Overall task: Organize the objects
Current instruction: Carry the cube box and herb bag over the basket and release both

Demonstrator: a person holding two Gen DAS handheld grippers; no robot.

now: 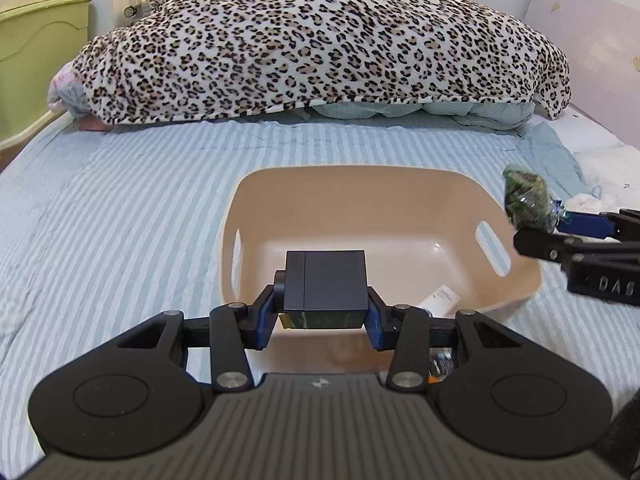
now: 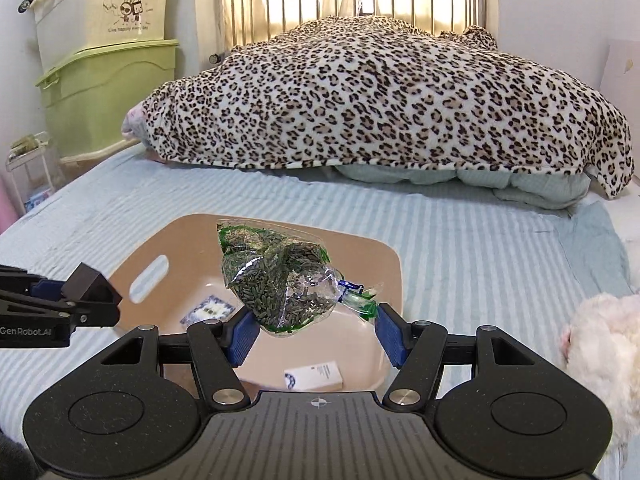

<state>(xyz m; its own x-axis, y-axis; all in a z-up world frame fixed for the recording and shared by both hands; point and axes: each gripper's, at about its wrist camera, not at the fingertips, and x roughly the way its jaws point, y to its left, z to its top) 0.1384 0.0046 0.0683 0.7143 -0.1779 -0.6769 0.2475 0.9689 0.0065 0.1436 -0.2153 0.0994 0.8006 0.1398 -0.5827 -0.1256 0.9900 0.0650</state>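
Observation:
A beige plastic basket [image 1: 516,280] with handle slots sits on the striped bed; it also shows in the right wrist view [image 2: 390,268]. My left gripper [image 1: 326,312] is shut on a black box [image 1: 325,282] and holds it above the basket's near side. My right gripper [image 2: 316,330] is shut on a clear bag of green pellets [image 2: 276,280], held over the basket; the bag also shows at the right of the left wrist view [image 1: 526,200]. A white carton [image 2: 314,376] and a small blue-patterned packet [image 2: 208,310] lie inside the basket.
A leopard-print blanket [image 1: 312,44] is heaped across the far end of the bed. Stacked green and cream storage bins [image 2: 108,92] stand at the left. A white fluffy item [image 2: 604,352] lies at the right. Striped sheet [image 1: 120,208] surrounds the basket.

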